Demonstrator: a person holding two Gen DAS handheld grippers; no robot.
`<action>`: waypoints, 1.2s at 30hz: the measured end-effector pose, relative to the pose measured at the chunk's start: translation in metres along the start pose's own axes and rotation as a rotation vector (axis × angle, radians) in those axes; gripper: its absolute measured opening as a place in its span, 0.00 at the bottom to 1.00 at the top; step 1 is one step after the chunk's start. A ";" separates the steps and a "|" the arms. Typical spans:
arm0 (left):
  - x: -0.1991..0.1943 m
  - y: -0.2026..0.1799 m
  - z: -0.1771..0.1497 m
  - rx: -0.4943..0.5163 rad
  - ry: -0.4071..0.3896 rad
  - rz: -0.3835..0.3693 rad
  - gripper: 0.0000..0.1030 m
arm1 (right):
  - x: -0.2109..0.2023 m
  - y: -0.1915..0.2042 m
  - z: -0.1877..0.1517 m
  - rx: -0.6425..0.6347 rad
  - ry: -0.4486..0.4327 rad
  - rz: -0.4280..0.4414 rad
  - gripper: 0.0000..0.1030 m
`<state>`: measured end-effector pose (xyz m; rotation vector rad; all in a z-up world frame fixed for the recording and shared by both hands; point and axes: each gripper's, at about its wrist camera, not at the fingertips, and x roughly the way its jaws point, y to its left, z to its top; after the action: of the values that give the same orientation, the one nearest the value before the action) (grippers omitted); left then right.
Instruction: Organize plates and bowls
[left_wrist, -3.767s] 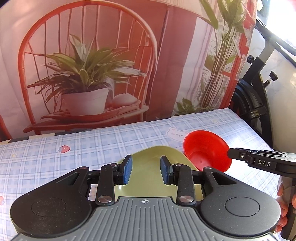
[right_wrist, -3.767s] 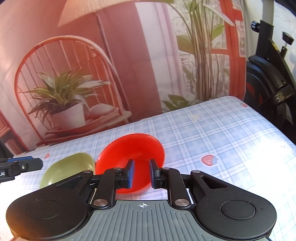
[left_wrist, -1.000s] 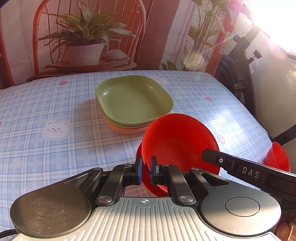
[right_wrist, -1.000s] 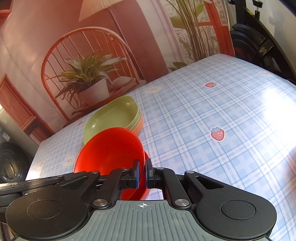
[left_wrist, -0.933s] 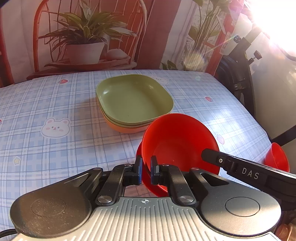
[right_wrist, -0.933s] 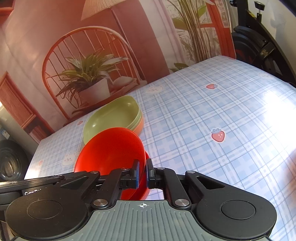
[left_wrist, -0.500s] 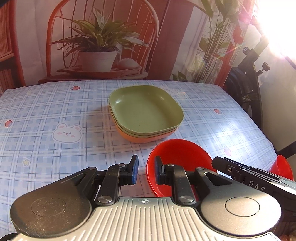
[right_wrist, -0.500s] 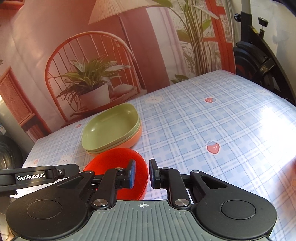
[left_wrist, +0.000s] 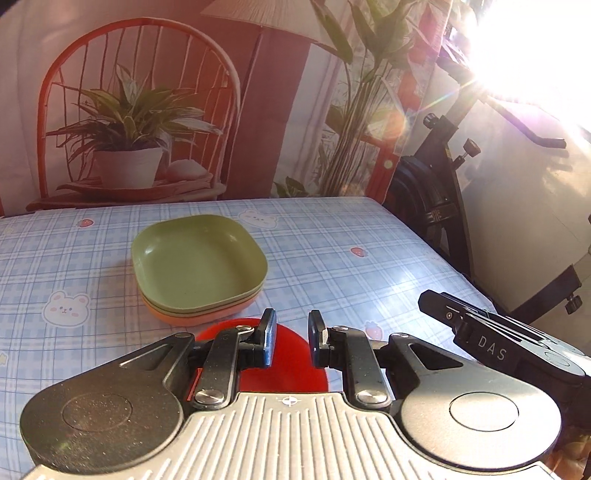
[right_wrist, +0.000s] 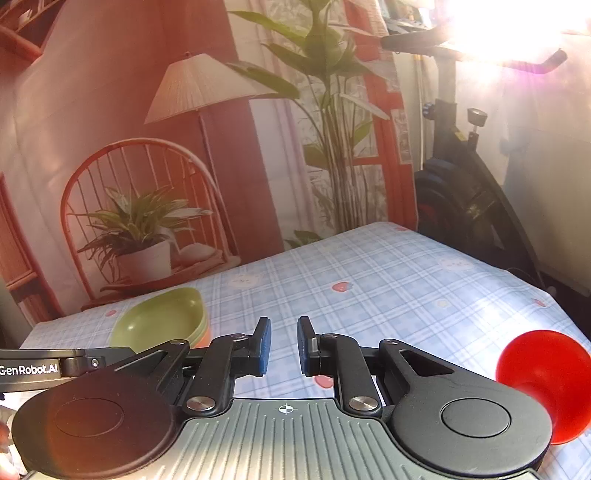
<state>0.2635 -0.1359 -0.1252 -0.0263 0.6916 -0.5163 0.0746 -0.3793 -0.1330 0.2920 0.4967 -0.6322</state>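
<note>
A red bowl (left_wrist: 291, 373) rests on the checked tablecloth just below my left gripper (left_wrist: 291, 341), mostly hidden by the gripper's body. The left jaws stand a little apart, above the bowl, with nothing between them. Behind it lies a stack of square plates (left_wrist: 199, 264), green on top and orange at the bottom. My right gripper (right_wrist: 283, 345) is open too and holds nothing; only tablecloth shows in its gap. The same plate stack (right_wrist: 162, 325) is at its left. Another red bowl (right_wrist: 543, 384) sits near the table's right front edge.
The right gripper's body (left_wrist: 498, 343) reaches in from the right of the left wrist view. An exercise bike (left_wrist: 439, 206) stands past the table's right edge (left_wrist: 436, 254). A printed backdrop with a chair and plant hangs behind the table. Strong glare fills the upper right.
Both grippers opened and let go of the red bowl, which now sits on the table. Both pulled back and rose; the right one swung right, so that bowl left its view.
</note>
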 end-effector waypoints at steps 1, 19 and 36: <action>0.002 -0.009 -0.001 0.019 0.003 -0.015 0.18 | -0.002 -0.007 0.001 0.008 -0.005 -0.012 0.15; 0.071 -0.141 -0.018 0.127 0.041 -0.289 0.33 | -0.045 -0.152 -0.020 0.151 -0.102 -0.344 0.14; 0.135 -0.193 -0.053 0.208 0.196 -0.349 0.33 | -0.040 -0.197 -0.056 0.241 -0.012 -0.413 0.14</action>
<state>0.2320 -0.3596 -0.2107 0.1012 0.8265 -0.9336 -0.0960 -0.4893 -0.1807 0.4176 0.4734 -1.0990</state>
